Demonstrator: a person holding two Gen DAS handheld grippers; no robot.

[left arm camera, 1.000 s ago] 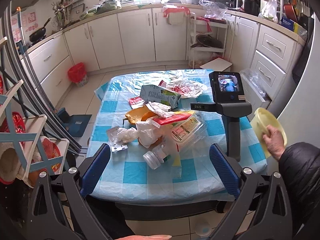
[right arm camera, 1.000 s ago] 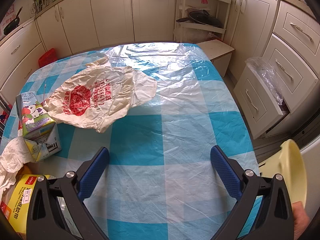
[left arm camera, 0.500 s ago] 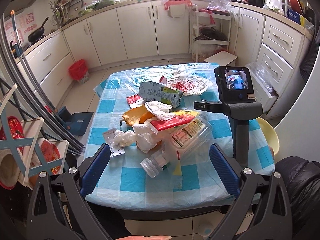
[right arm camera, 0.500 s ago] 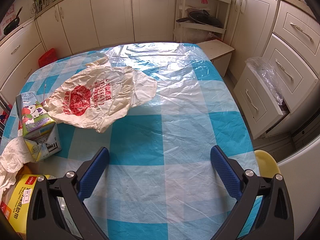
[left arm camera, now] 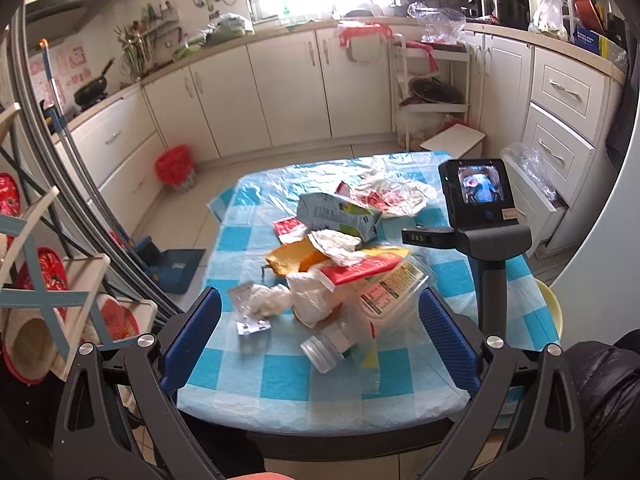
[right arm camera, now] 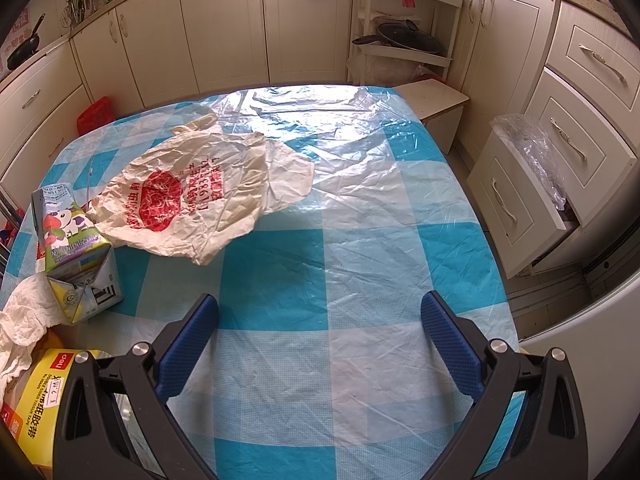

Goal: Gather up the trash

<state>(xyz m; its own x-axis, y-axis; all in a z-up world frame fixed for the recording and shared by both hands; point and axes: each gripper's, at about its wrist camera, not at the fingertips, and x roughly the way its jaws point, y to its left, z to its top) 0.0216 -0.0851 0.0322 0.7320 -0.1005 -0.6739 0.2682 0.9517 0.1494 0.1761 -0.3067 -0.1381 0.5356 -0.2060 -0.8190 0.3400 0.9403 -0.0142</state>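
Crumpled paper and plastic make up the trash heap [left arm camera: 340, 276] I see straight ahead of my left claw [left arm camera: 320, 334], lying on the blue-checked tablecloth [left arm camera: 280, 380] just beyond and between its blue pads. Nearest to that claw lies a clear bottle [left arm camera: 326, 350] on its side, its mouth toward me. Left of it, close to the left pad, rests a foil blister pack [left arm camera: 248, 314] touching a wad of white tissue [left arm camera: 276, 300]. Farther out sit a clear plastic box with a red label [left arm camera: 380, 284], a yellow-orange wrapper [left arm camera: 292, 258], and beyond those a milk carton [left arm camera: 338, 216] on its side. My left claw is spread wide and grips nothing.

My right claw [right arm camera: 320, 336] likewise stands wide apart, empty, hovering over bare tablecloth [right arm camera: 340, 280]. Ahead and to its left lies a cream plastic bag with red print [right arm camera: 192, 204], one edge draped on the same milk carton [right arm camera: 76, 256], which is farther left. Close by its left finger I see a yellow tape package [right arm camera: 36, 400] and white tissue [right arm camera: 24, 320].

Right of my left claw, the right claw's handle and screen [left arm camera: 478, 200] rise upright over the table. A yellow bowl [left arm camera: 552, 312] peeks out past the table's right edge.
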